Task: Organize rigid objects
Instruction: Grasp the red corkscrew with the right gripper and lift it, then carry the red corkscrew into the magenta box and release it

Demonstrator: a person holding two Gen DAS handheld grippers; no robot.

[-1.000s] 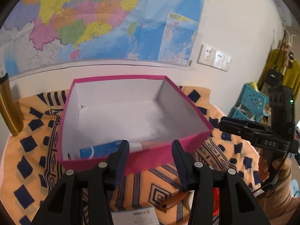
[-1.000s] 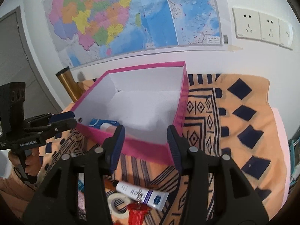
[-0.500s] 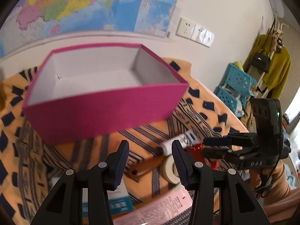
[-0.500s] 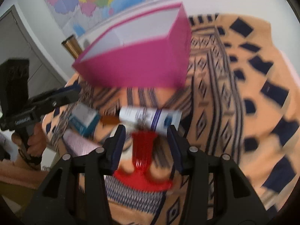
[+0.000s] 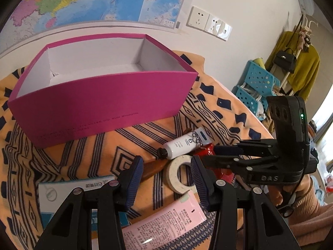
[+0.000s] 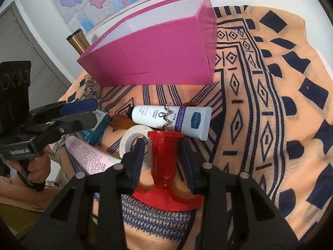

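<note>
A pink box [image 5: 100, 100] stands open on the patterned cloth, also in the right wrist view [image 6: 154, 56]. In front of it lie a white tube [image 5: 185, 143], a tape ring [image 5: 179, 177], a brown wooden piece [image 5: 154, 167], a blue-white carton [image 5: 68, 195] and a pink packet [image 5: 166, 223]. My left gripper [image 5: 167, 179] is open low over the tape ring. My right gripper [image 6: 163, 160] is open, its fingers either side of a red plastic object [image 6: 166, 160], not closed on it. The white tube [image 6: 172, 118] lies just beyond.
A gold cylinder [image 6: 78, 41] stands left of the box. Blue baskets [image 5: 254, 85] and a yellow coat [image 5: 299, 66] are off the table's right side. A map and wall sockets [image 5: 208, 23] are behind. The cloth's right part [image 6: 270, 104] shows only pattern.
Both grippers dropped back from the box's rim to the items in front of it. The right gripper now straddles the red object; the left one hangs over the tape ring.
</note>
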